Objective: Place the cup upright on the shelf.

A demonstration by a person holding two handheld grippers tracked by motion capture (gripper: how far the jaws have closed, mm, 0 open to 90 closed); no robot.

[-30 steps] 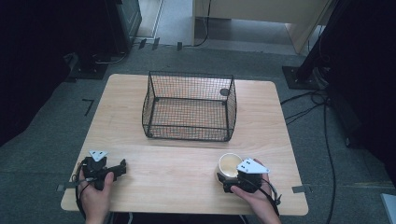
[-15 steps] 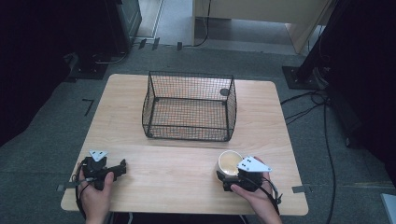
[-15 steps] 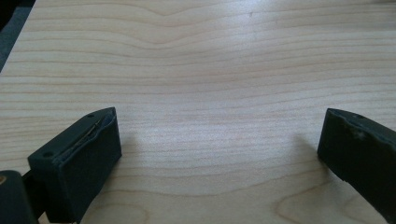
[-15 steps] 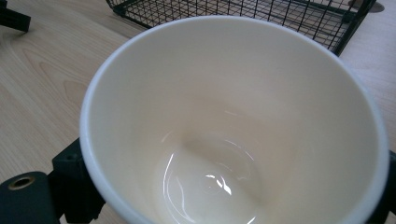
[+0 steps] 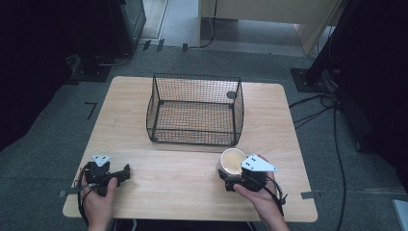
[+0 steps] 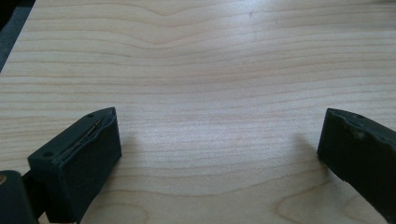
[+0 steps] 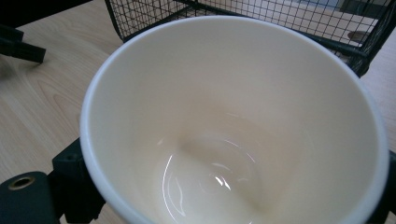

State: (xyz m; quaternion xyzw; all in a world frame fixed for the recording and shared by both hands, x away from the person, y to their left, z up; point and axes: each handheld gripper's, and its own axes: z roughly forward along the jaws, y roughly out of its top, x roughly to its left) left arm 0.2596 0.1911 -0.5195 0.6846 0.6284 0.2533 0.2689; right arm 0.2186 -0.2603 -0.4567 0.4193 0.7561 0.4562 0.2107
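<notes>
Vs earlier frames: almost no change; R gripper [image 5: 239,179] w/ cup [image 5: 232,162] maybe a hair closer to basket [image 5: 195,109], L gripper [image 5: 126,172] same spot. Cup: cream, white rim, glossy inside, empty, tipped toward camera. It sits at table's [image 5: 192,202] 5 o'clock, just 6 o'clock of basket's near right corner. R jaws clamp cup sides. L jaws wide apart on bare wood, 7 o'clock

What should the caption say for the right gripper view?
Empty cream cup held between black tool jaws, wire basket just behind.
</notes>
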